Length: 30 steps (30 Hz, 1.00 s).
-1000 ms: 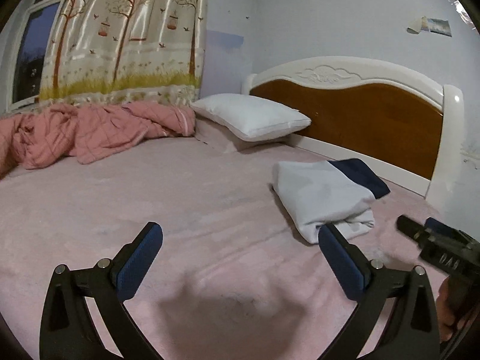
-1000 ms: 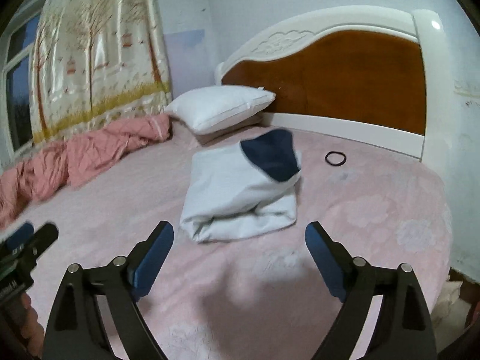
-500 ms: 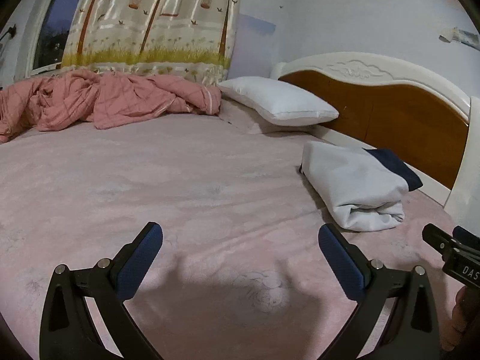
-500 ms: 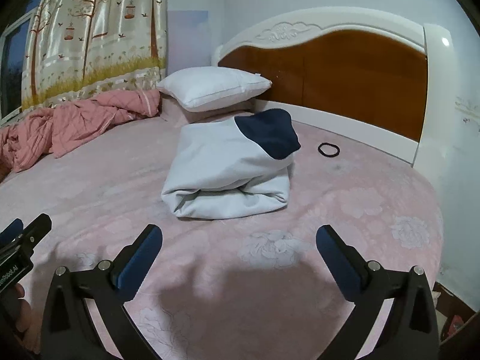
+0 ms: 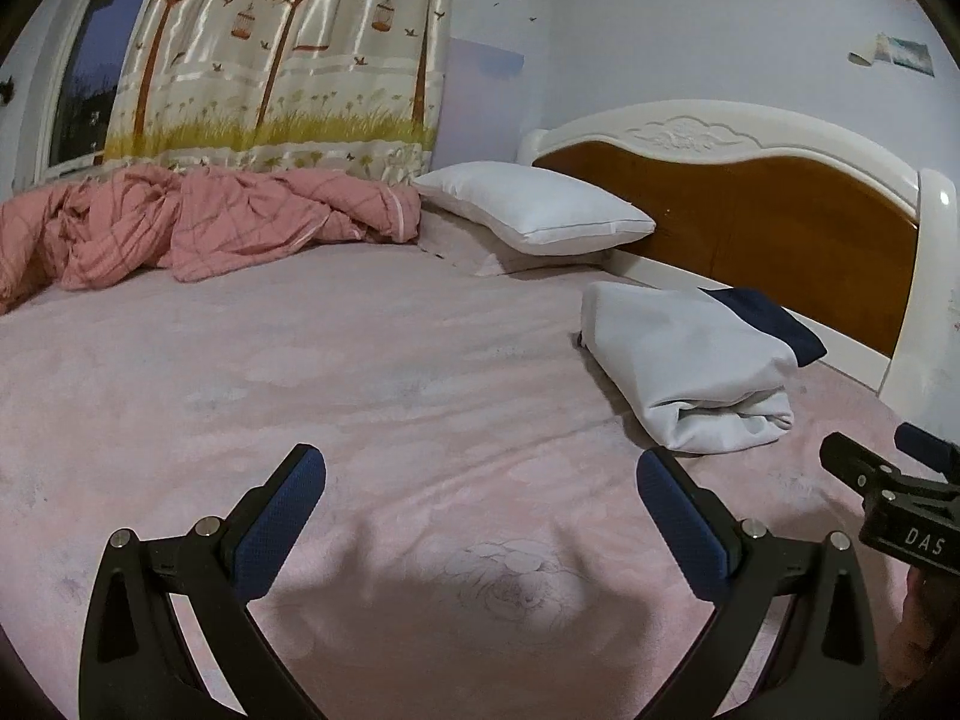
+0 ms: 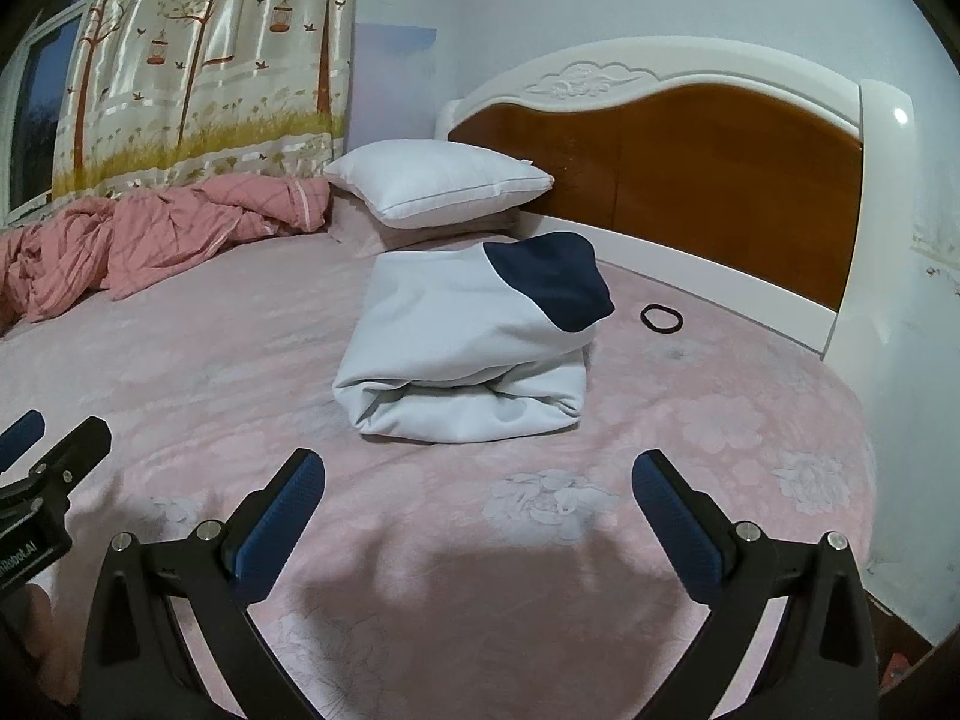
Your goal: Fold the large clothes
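While apart: garment beyond right gripper

Folded white-and-navy garment on pink bed, right hand-held gripper wide open before it, empty

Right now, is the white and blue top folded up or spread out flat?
Folded. The white and blue top sits as a thick compact bundle on the pink bed, with rolled layers showing along its near edge. Neither claw touches it.

The white garment with a navy patch lies folded into a thick bundle on the bed, just beyond the right gripper's spread fingers, untouched.
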Motion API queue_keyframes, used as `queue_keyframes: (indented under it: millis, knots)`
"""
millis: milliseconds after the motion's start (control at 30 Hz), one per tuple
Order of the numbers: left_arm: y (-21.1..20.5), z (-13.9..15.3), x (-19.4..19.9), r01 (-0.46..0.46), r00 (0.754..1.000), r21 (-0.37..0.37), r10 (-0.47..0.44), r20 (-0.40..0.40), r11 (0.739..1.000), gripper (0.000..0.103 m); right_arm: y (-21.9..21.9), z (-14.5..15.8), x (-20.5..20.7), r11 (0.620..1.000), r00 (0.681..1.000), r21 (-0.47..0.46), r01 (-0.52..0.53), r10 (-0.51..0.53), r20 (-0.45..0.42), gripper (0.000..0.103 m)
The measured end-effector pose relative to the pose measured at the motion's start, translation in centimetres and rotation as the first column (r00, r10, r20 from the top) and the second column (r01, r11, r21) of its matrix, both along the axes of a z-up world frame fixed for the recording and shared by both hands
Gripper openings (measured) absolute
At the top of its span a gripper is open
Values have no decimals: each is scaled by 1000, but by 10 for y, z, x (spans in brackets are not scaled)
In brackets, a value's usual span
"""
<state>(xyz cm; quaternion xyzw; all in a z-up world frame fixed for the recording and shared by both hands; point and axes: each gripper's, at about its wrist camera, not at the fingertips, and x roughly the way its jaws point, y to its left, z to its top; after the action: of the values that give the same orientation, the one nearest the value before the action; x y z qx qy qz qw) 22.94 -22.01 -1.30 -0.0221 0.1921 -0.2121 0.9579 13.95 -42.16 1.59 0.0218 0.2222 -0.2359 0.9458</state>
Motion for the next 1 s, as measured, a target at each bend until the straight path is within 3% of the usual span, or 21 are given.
queue_keyframes:
  millis: [500,1000]
  knots:
    - [-8,4,-15,-9,998,50,5,70,999,103,-3,0,-5,1000,1000,27,13,-13,-2,103]
    - [-5,4,-9,-6,1000,43,5,29,999,103,-4,-2,-6,999,1000,27,26,-26,0,103]
